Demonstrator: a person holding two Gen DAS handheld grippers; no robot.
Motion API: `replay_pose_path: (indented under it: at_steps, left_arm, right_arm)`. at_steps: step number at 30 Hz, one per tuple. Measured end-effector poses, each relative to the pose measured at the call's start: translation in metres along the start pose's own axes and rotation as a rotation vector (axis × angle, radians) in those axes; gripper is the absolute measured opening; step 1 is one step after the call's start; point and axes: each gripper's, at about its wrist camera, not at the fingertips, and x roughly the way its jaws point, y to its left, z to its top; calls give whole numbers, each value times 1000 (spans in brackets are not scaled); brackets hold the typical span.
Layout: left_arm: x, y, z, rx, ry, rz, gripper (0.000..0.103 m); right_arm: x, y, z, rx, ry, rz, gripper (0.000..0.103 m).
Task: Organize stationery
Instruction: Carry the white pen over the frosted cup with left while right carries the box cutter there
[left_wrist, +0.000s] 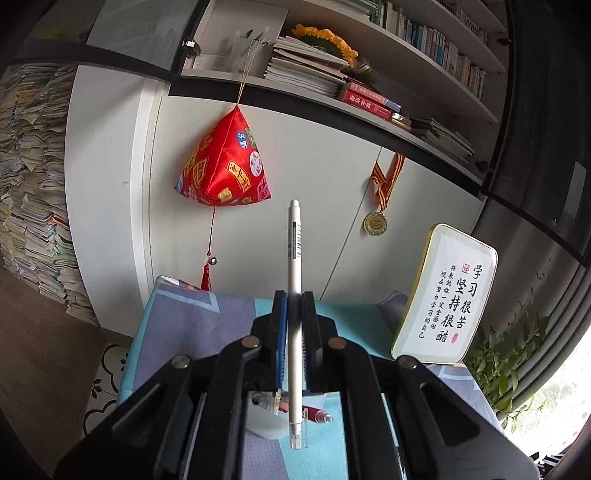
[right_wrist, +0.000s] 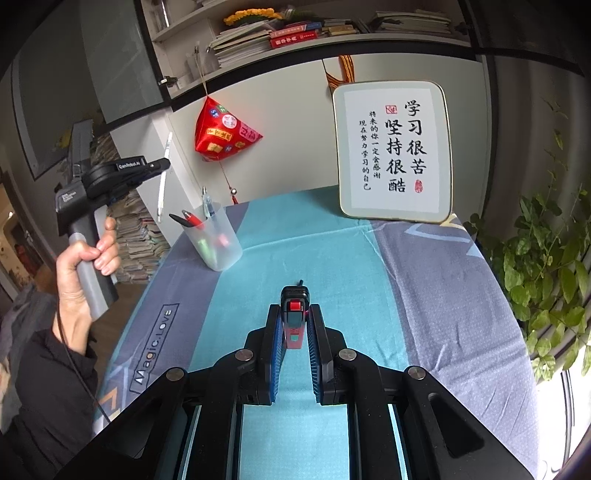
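My left gripper (left_wrist: 294, 295) is shut on a white pen (left_wrist: 294, 240), which stands nearly upright between the pads. The right wrist view shows that same left gripper (right_wrist: 164, 164), held by a hand, lifting the white pen (right_wrist: 161, 195) above and left of a translucent pen cup (right_wrist: 218, 243). Several pens stand in the cup. Part of the cup (left_wrist: 266, 424) shows under the left gripper. My right gripper (right_wrist: 294, 308) is shut on a small black and red stationery item (right_wrist: 293, 325), a little above the tablecloth (right_wrist: 406, 277).
A framed calligraphy plaque (right_wrist: 393, 151) leans on the wall at the table's back right. A leafy plant (right_wrist: 543, 266) lines the right edge. A red pouch (right_wrist: 225, 133) hangs from the shelf behind the cup. Paper stacks (left_wrist: 33, 206) stand on the floor at left.
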Motion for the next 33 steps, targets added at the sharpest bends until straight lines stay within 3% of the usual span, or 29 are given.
replay_pose_path:
  at_steps: [2, 8, 13, 18, 33]
  left_arm:
    - [11, 8, -3, -36, 13, -20, 5]
    - [23, 22, -11, -84, -2, -41, 5]
    - [25, 27, -5, -109, -43, -44, 6]
    - [23, 17, -5, -58, -97, -20, 6]
    - [37, 25, -29, 2, -10, 24, 7]
  right_arm:
    - [6, 6, 22, -22, -13, 27, 14]
    - [36, 39, 107, -98, -81, 232, 14]
    - [80, 69, 145, -111, -85, 246, 14]
    - [121, 90, 147, -127, -42, 197, 14]
    - [169, 113, 126, -186, 21, 118, 15]
